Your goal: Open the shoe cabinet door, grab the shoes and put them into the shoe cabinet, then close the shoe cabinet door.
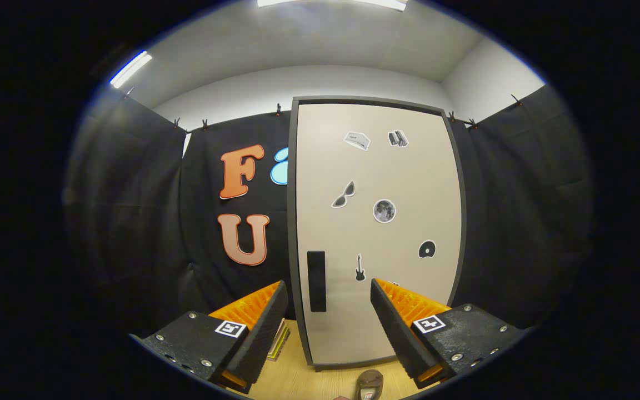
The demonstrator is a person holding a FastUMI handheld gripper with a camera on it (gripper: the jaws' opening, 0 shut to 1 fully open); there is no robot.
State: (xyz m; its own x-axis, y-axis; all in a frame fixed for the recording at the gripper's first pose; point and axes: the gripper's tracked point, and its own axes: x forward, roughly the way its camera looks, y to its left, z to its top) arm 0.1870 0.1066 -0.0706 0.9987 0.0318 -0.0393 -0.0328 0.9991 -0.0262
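The tall beige shoe cabinet door (378,222), framed in dark grey and dotted with small black-and-white stickers, stood shut straight ahead of the gripper (328,316). The fingers were spread wide apart and grasped nothing; they hung in the air short of the cabinet, with the lower part of the door showing in the gap between them. A slim black vertical handle (316,280) sat near the door's left edge, just beyond the left finger (259,328) and closer to it than to the right one.

On the light wooden floor (292,378) below the fingers lay a brown shoe (368,383), in front of the cabinet's foot and nearer the right finger; only part of it was visible, and whether a second shoe lay beside it could not be told. A few flat coloured items (278,341), perhaps books, rested on the floor behind the left finger, beside the cabinet.

Judging by the closed door and the shoe outside it, the task was at its first step: opening the cabinet. The next move would seem to call for bringing the fingers forward and a little left until the handle lay between them, clenching on it, then swinging the door outward. The handle being on the left suggests hinges on the right, though they could not be seen. The shoe lay close to the door's likely sweep, so the swing might brush it.
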